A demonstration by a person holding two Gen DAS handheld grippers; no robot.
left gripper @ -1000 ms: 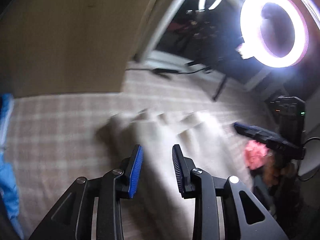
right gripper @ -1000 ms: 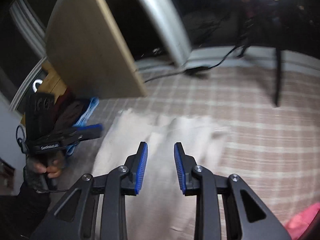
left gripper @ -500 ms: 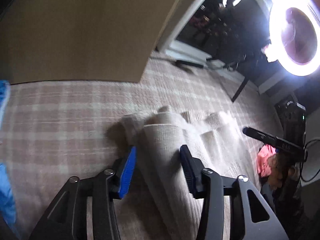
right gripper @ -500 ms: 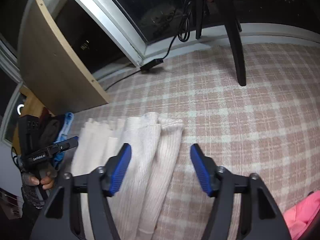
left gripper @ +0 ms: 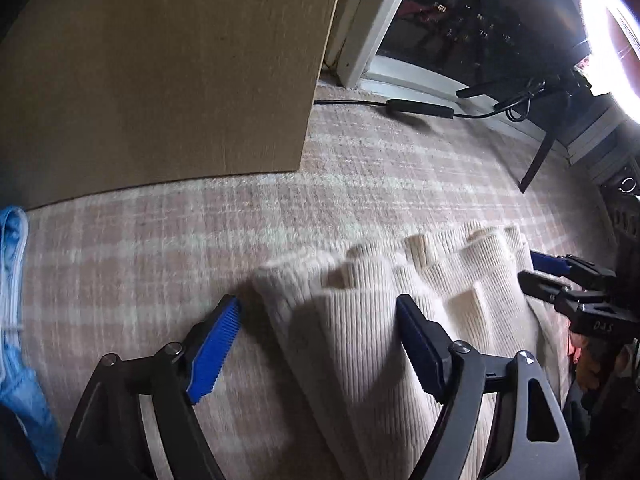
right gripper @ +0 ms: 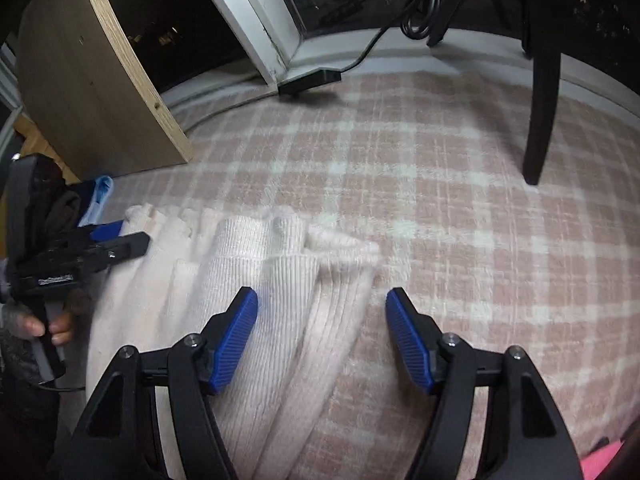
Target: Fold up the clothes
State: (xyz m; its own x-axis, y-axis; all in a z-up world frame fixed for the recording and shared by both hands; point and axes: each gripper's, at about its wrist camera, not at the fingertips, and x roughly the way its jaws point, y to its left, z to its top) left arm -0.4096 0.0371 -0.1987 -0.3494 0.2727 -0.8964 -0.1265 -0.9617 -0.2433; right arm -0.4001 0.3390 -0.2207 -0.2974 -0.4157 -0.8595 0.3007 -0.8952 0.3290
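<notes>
A cream ribbed knit garment lies bunched in lengthwise folds on the pink plaid blanket. My left gripper hangs close over its left end, jaws opening. The garment's left edge sits between the blue pads, which do not press on it. In the right wrist view my right gripper straddles the right edge of the same garment, jaws also opening and pads apart from the cloth. Each gripper shows in the other's view, the right gripper and the left gripper with a hand on its grip.
A wooden panel stands at the back left beside a window frame. A black power adapter with cable and a black stand leg rest on the blanket. Blue cloth lies far left, pink cloth at bottom right.
Both grippers have come down and closer to the cream garment, tilting further downward. Their jaws have widened from nearly shut to spread on either side of the garment's edges.
</notes>
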